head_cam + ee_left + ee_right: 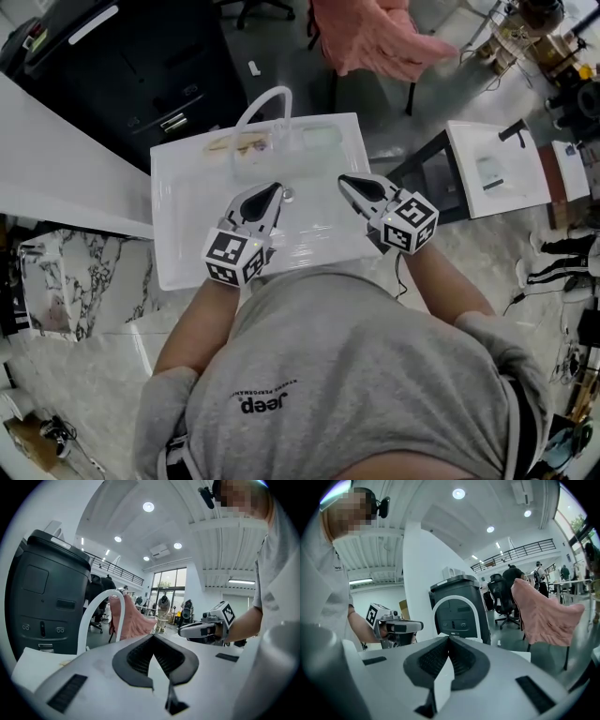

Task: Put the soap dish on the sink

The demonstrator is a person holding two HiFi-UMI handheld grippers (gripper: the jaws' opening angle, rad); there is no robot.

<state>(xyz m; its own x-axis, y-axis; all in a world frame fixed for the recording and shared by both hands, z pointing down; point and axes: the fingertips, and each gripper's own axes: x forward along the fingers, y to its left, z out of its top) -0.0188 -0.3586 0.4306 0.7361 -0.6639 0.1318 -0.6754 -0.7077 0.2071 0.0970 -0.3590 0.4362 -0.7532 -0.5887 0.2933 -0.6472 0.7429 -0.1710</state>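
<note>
Looking down in the head view, both grippers hang over the basin of the white sink (pixel 178 244), in the middle of the frame. Left gripper (pixel 276 190) has its jaws together with nothing between them. Same story for the right gripper (pixel 345 180): jaws pressed together, empty. The soap dish (pixel 320 139), pale and see-through, sits on the sink's back ledge, upper middle of the frame, just right of the arched tap (pixel 262 105). Left of the tap there's 1 more clear tray (pixel 239 143) with something beige in it. Pink cloth (pixel 375 42) at the top edge.
</note>
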